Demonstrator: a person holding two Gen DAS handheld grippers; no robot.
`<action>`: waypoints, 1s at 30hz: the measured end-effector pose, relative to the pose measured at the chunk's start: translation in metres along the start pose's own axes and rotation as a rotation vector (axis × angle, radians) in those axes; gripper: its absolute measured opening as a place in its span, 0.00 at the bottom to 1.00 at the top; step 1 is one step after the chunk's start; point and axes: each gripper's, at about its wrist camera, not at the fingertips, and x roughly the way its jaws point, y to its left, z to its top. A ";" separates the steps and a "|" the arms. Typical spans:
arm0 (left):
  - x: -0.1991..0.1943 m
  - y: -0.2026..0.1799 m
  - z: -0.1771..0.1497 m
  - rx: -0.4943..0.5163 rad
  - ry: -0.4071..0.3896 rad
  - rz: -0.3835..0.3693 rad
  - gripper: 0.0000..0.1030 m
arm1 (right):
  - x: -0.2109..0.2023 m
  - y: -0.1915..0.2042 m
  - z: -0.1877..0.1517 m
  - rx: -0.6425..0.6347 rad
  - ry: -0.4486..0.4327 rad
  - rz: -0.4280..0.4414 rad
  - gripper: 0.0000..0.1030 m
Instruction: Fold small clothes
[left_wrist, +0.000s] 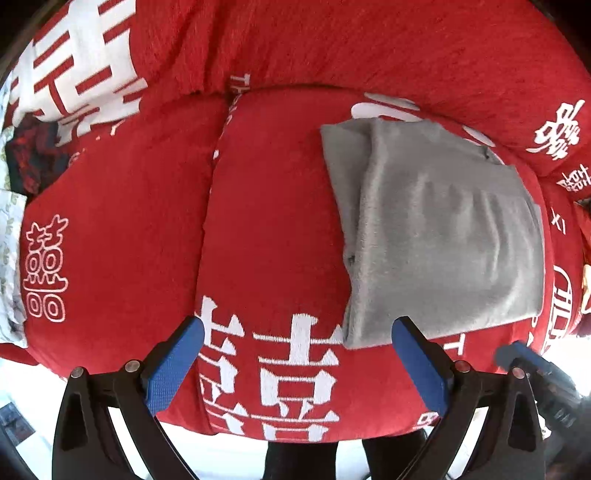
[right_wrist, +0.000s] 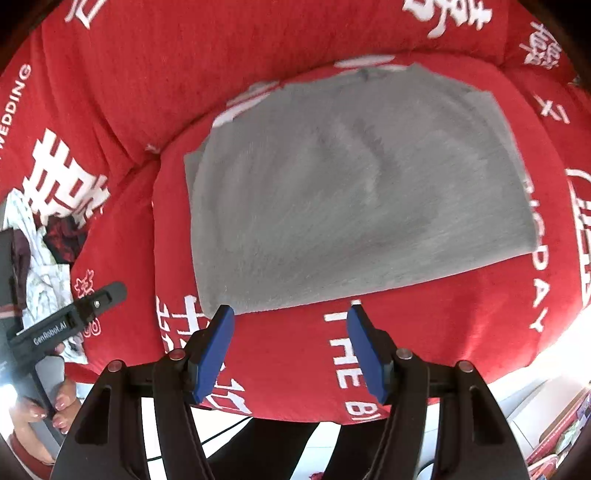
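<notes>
A grey garment (left_wrist: 439, 229) lies folded into a flat rectangle on a red cushion cover with white lettering (left_wrist: 273, 206). It fills the middle of the right wrist view (right_wrist: 351, 192). My left gripper (left_wrist: 297, 332) is open and empty, held over the cushion just left of the garment's near corner. My right gripper (right_wrist: 290, 317) is open and empty, just short of the garment's near edge. The right gripper shows blurred at the lower right of the left wrist view (left_wrist: 532, 365). The left gripper shows at the lower left of the right wrist view (right_wrist: 74, 317).
A pile of dark red and white patterned clothes (left_wrist: 22, 162) lies at the left end of the sofa, also in the right wrist view (right_wrist: 40, 258). The red-covered backrest (left_wrist: 369, 40) rises behind the seat. White floor (left_wrist: 29, 384) lies below the seat's front edge.
</notes>
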 end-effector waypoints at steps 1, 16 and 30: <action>0.004 0.000 0.000 -0.004 0.005 0.002 0.99 | 0.008 -0.001 -0.001 0.000 0.013 0.002 0.65; 0.067 -0.007 0.004 0.001 0.052 0.016 0.99 | 0.068 -0.028 -0.012 0.139 0.027 0.209 0.65; 0.094 0.021 0.043 -0.116 0.093 -0.282 0.99 | 0.093 -0.066 -0.038 0.403 0.016 0.509 0.66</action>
